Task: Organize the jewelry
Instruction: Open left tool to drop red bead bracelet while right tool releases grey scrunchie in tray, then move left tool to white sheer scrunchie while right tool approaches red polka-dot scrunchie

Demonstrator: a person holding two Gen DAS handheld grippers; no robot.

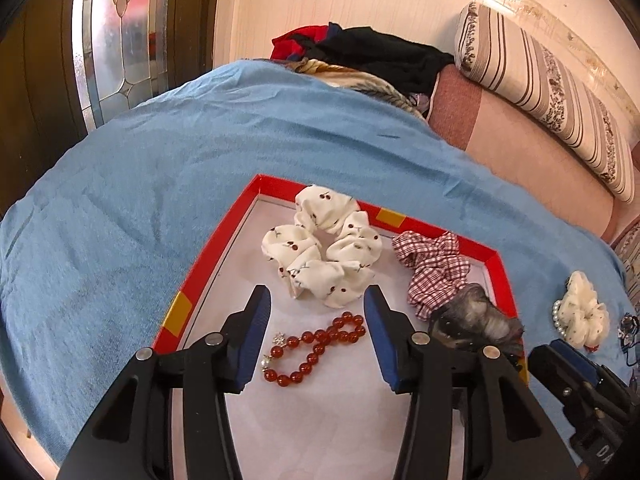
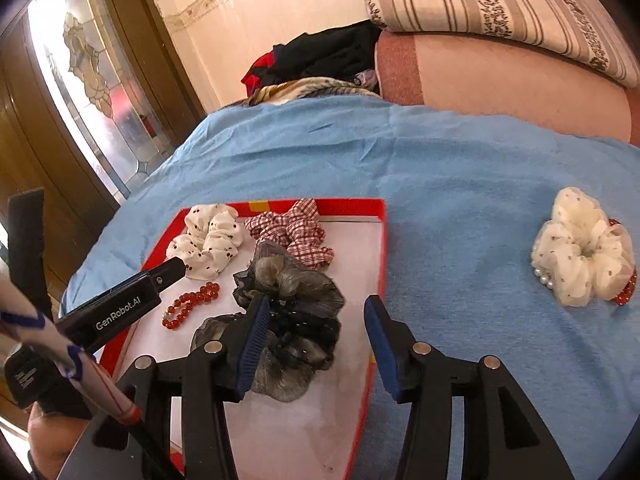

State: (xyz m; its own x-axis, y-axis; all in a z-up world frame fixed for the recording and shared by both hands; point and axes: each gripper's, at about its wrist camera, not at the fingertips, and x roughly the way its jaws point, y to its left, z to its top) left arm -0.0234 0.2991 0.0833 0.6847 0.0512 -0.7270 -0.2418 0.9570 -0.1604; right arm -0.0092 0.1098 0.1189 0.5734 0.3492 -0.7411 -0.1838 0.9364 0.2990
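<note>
A red-rimmed tray (image 1: 224, 236) (image 2: 382, 240) with a white floor lies on the blue bedspread. In it lie a white cherry-print scrunchie (image 1: 320, 244) (image 2: 208, 242), a red checked scrunchie (image 1: 436, 268) (image 2: 292, 232), a grey-black gauzy scrunchie (image 1: 476, 320) (image 2: 292, 316) and a red bead bracelet (image 1: 316, 344) (image 2: 190, 306). My left gripper (image 1: 316, 304) hangs open above the bracelet, which rests loose on the tray floor. My right gripper (image 2: 316, 308) stands open over the grey scrunchie, which lies free beneath it. A cream scrunchie (image 2: 584, 248) (image 1: 584, 312) with pearl and red bead bracelets lies on the bedspread, right of the tray.
The blue bedspread (image 1: 200, 140) (image 2: 460, 168) covers the bed. A heap of dark and red clothes (image 1: 368, 52) (image 2: 320, 60) and a striped bolster (image 1: 540, 84) (image 2: 500, 8) lie at the far end. A wooden door with patterned glass (image 1: 112, 32) stands at the left.
</note>
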